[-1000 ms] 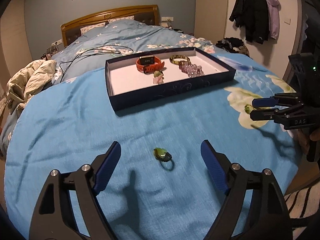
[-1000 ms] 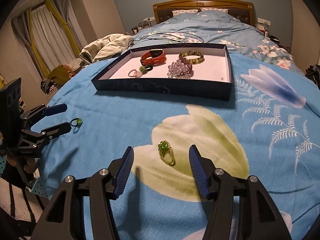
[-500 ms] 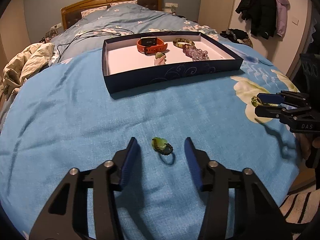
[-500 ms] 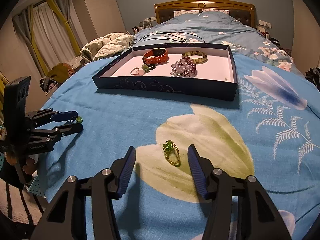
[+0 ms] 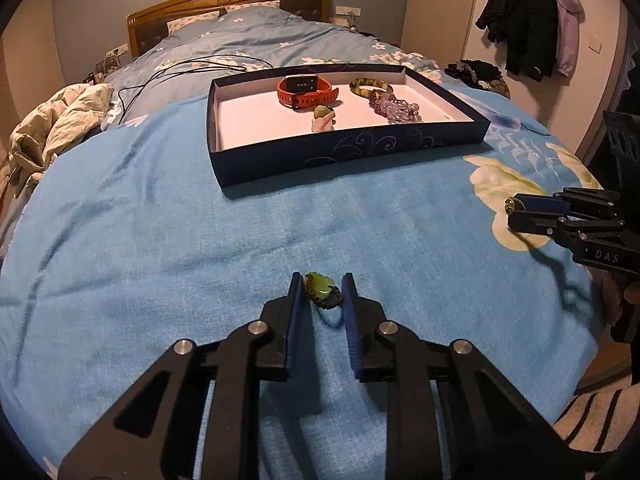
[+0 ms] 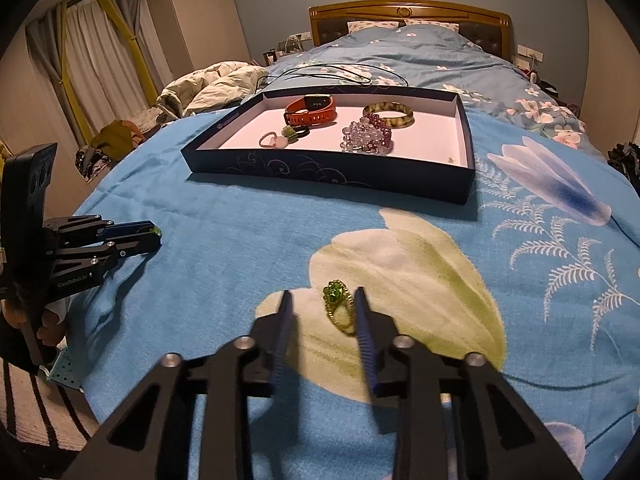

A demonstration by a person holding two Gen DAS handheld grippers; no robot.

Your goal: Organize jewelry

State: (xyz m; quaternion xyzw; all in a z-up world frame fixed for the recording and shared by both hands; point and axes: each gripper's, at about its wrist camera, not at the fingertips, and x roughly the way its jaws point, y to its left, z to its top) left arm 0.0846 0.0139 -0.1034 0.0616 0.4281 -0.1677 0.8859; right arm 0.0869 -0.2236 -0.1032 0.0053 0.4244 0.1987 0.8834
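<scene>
A dark ring with a pale green stone (image 5: 320, 285) lies on the blue blanket between the pads of my left gripper (image 5: 322, 277). Its jaws are closing and the pads touch the ring's sides. A gold ring with a green gem (image 6: 338, 308) lies on the blanket's white flower print inside my right gripper (image 6: 323, 292). Those jaws are closing too: the right pad is at the ring, the left pad stands apart. The dark blue tray (image 5: 348, 152) farther up the bed holds an orange watch (image 5: 306, 92), a bangle (image 6: 388, 114) and beaded bracelets (image 6: 368, 136).
Black cables (image 5: 192, 66) lie on the bed behind the tray. A crumpled beige quilt (image 5: 56, 120) sits at the left edge. Coats (image 5: 524, 20) hang on the right wall. A striped rug (image 6: 36, 412) lies below the bed's near edge.
Both grippers' jaws have narrowed around their rings, the left from wide open to touching. The left gripper has crept forward over its ring. Neither ring has moved.
</scene>
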